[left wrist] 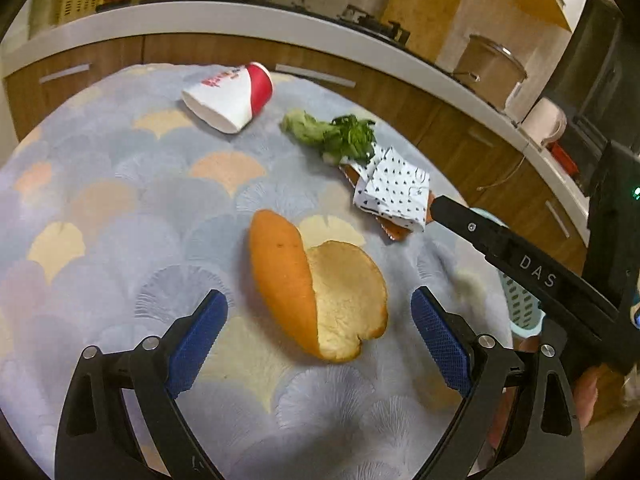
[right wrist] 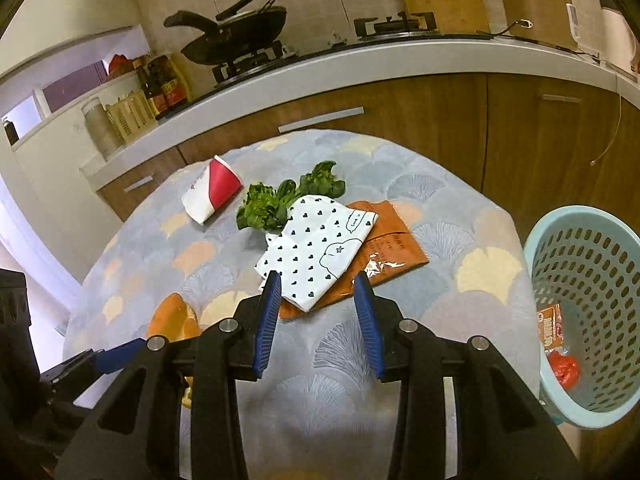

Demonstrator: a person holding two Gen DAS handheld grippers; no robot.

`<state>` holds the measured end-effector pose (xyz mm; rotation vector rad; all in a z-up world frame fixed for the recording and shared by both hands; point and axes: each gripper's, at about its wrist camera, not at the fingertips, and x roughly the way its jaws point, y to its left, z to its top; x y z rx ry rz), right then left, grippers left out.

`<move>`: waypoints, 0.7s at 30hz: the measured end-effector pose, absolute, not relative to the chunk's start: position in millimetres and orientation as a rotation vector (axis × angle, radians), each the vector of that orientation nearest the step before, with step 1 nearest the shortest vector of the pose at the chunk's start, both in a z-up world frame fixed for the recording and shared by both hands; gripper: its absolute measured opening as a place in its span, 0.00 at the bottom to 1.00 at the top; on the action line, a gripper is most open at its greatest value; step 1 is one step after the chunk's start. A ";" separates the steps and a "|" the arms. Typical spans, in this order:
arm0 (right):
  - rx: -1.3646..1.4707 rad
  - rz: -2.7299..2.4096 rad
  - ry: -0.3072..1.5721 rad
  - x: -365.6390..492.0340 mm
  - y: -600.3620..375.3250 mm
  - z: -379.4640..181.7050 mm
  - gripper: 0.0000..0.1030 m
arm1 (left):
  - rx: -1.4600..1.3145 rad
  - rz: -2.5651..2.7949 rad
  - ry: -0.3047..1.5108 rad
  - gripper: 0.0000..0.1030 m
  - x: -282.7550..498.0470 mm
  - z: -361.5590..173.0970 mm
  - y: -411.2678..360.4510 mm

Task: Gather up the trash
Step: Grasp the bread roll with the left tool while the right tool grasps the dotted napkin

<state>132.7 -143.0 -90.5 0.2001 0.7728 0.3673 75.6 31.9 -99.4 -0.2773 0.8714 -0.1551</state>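
1. While the left gripper [left wrist: 320, 312] hangs over the table [left wrist: 120, 208], its jaws stand wide apart, 1 blue pad on each side of the peel [left wrist: 316, 284] and neither pad touching it.
2. That peel is an orange rind, curled open with its pale inside up, lying on the scallop-patterned cloth near the table's near edge.
3. Beyond it, a red and white cup [left wrist: 230, 96] lies on its side toward the far left of the table.
4. To the right of the cup sit leafy greens [left wrist: 332, 136], touching a white wrapper [left wrist: 394, 192] printed with small dark hearts.
5. The wrapper lies on top of an orange packet [right wrist: 394, 240], which sticks out from under it on the right.
6. The right gripper [right wrist: 316, 308] points down at the wrapper's near corner; its jaws are partly apart with nothing clamped, and the corner shows in the gap between the pads.
7. A pale blue perforated basket [right wrist: 600, 240] stands off the table's right edge, holding a brown carton [right wrist: 550, 326] and something red [right wrist: 564, 370].
8. Behind the table runs a counter [right wrist: 360, 68] with wooden cabinets, a wok [right wrist: 236, 36] on the stove and a pot [right wrist: 536, 4] further right.
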 end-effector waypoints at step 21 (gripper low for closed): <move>0.186 0.340 0.828 175.0 -135.8 -91.4 0.47 | -0.298 -0.176 0.784 0.26 90.3 -92.2 56.9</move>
